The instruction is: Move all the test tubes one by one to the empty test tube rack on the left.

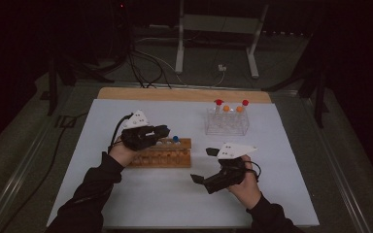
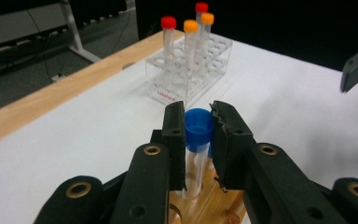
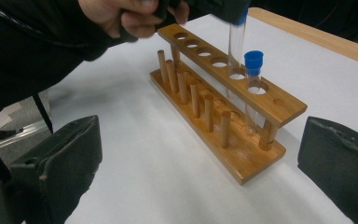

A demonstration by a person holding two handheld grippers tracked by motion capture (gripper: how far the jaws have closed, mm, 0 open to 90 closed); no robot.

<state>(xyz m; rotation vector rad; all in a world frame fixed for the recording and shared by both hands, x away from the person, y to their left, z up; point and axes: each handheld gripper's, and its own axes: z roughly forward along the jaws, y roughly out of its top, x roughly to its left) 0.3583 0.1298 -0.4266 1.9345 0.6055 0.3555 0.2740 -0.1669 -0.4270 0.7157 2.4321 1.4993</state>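
A wooden tube rack (image 1: 167, 156) lies left of the table's middle. My left gripper (image 1: 159, 130) hovers over its right half, shut on the blue cap of a clear tube (image 2: 198, 126). That tube (image 3: 236, 44) hangs upright with its lower end passing through a hole in the rack (image 3: 242, 112). One hole to the right stands a second blue-capped tube (image 3: 253, 63), free of any grip. My right gripper (image 1: 203, 165) is on the near right of the rack, open, its jaws wide apart with nothing between them (image 3: 200, 140). It faces the rack's end.
A clear plastic rack (image 1: 227, 125) with red- and orange-capped tubes (image 2: 189, 28) stands at the back right. The white mat (image 1: 281, 165) lies on a wooden board (image 1: 126, 93). Cables and a metal stand (image 1: 218, 29) are on the floor beyond.
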